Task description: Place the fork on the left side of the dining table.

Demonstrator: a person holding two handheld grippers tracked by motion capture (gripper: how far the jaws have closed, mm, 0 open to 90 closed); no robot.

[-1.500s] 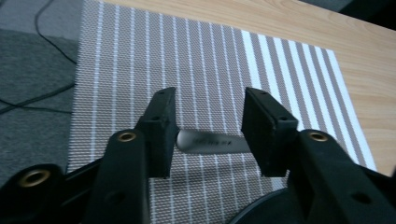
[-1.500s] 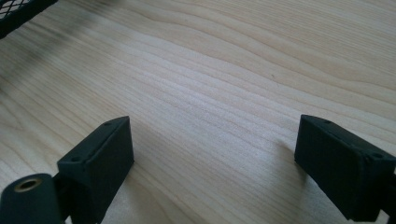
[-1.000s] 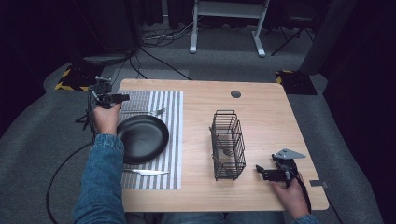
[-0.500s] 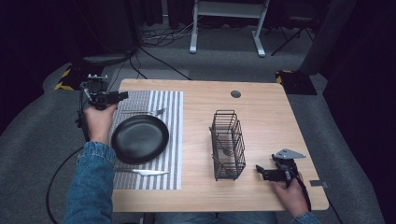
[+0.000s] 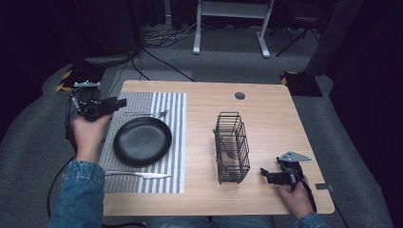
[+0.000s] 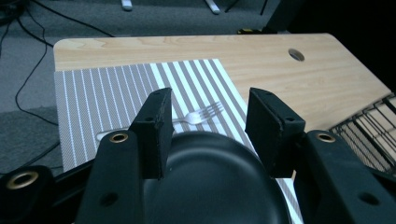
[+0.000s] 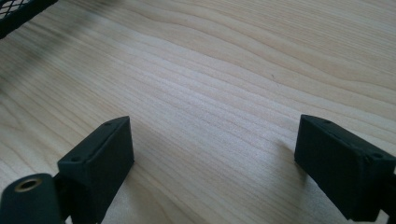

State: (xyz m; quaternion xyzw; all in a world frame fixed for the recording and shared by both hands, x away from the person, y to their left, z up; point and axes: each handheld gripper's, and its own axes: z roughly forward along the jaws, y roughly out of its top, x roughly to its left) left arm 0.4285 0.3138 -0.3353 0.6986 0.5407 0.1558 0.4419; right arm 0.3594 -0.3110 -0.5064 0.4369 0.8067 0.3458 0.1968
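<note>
My left gripper (image 5: 116,103) hangs open above the left edge of the striped placemat (image 5: 171,109), its jaws pointing right with nothing between them. In the left gripper view the open jaws (image 6: 210,100) look over the rim of a black plate (image 6: 210,186) toward a silver fork (image 6: 198,116). That plate (image 5: 142,141) lies on the mat, with the fork (image 5: 147,114) behind it and a knife (image 5: 138,175) in front. My right gripper (image 5: 264,174) rests open on bare wood just right of the wire basket (image 5: 232,147); its wide jaws (image 7: 212,130) hold nothing.
The wooden table (image 5: 275,114) has a round cable hole (image 5: 240,95) near its far edge. A small object lies inside the basket. Cables and a desk frame (image 5: 228,28) stand on the grey floor beyond the table. The table's right edge is close to my right hand.
The left hand and its gripper have drifted left and up, off the placemat toward the table's left edge. The forearm no longer covers the mat. The right hand has stayed still.
</note>
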